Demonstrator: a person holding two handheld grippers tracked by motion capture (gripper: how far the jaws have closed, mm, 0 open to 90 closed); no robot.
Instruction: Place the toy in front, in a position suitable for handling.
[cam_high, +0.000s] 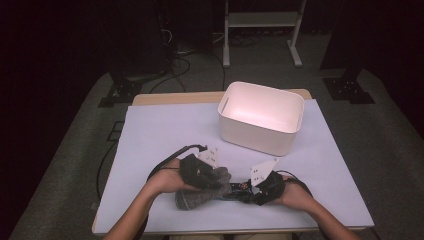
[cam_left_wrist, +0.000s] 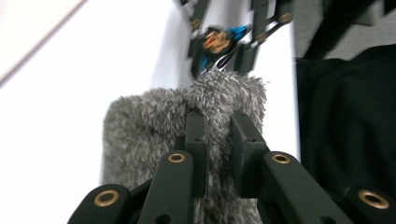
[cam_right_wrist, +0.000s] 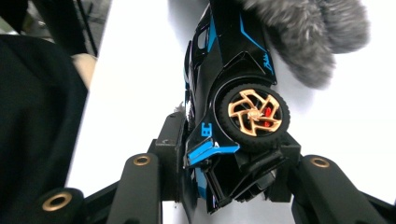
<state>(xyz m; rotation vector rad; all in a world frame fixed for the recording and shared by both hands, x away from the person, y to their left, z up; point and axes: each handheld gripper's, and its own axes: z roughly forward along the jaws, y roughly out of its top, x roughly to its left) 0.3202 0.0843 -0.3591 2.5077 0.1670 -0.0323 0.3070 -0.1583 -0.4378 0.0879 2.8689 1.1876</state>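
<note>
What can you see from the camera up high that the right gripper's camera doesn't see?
High view alone: the white bin, the person's two hands, and the left gripper shut on the fuzzy grey cloth. Right gripper view alone: the toy car close up, with blue trim and a gold wheel, clamped in the right gripper. Both: cloth, car, white table.

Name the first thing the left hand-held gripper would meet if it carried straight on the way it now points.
Probably the toy car. The left hand-held gripper, shut on the grey fuzzy pouch, points along it toward the car at the pouch's far end, held by the right hand-held gripper. Depth is unclear.
</note>
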